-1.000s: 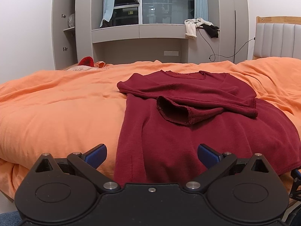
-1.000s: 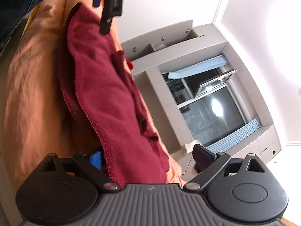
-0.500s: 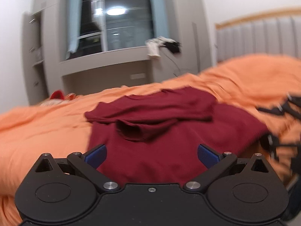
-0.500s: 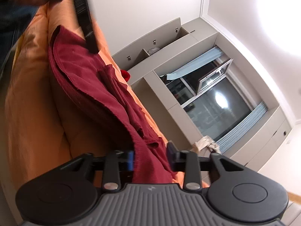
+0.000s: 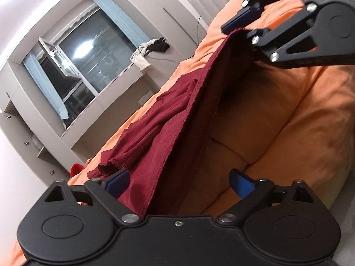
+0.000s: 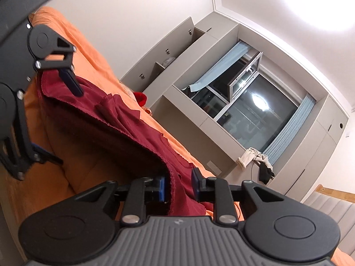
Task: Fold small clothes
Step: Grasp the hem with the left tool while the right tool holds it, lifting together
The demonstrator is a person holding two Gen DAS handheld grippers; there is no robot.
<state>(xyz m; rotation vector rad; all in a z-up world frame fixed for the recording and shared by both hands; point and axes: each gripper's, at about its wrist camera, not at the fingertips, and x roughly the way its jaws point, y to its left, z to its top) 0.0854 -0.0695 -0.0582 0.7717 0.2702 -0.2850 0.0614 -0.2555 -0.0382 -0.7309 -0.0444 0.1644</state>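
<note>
Lying across an orange duvet (image 5: 310, 122) on the bed, the dark red knit sweater (image 5: 155, 137) has its near hem lifted off the bedding at one corner.

Right gripper (image 6: 177, 187): fingers narrowed and closing, blue pads on either side of the sweater's hem corner, cloth pinched between them. Seen from the left wrist camera, the same gripper (image 5: 238, 30) holds that corner up, the hem running taut down toward the near edge of the bed.

Left gripper (image 5: 177, 182): fingers wide apart, closing a little, the hem edge passing between them; neither pad presses the cloth. From the right wrist camera it (image 6: 57, 119) stands at the far corner of the hem, one finger (image 6: 71, 82) over the fabric.

One sleeve cuff (image 5: 111, 167) lies folded across the sweater's body.

Containers: open grey wall shelving (image 6: 168, 62) beside the window (image 6: 239, 110) holds a small pale object, too small to tell. A white and a black garment (image 6: 257, 159) hang over the ledge under the window. A red item (image 6: 141, 97) sits at the far edge of the bed.
</note>
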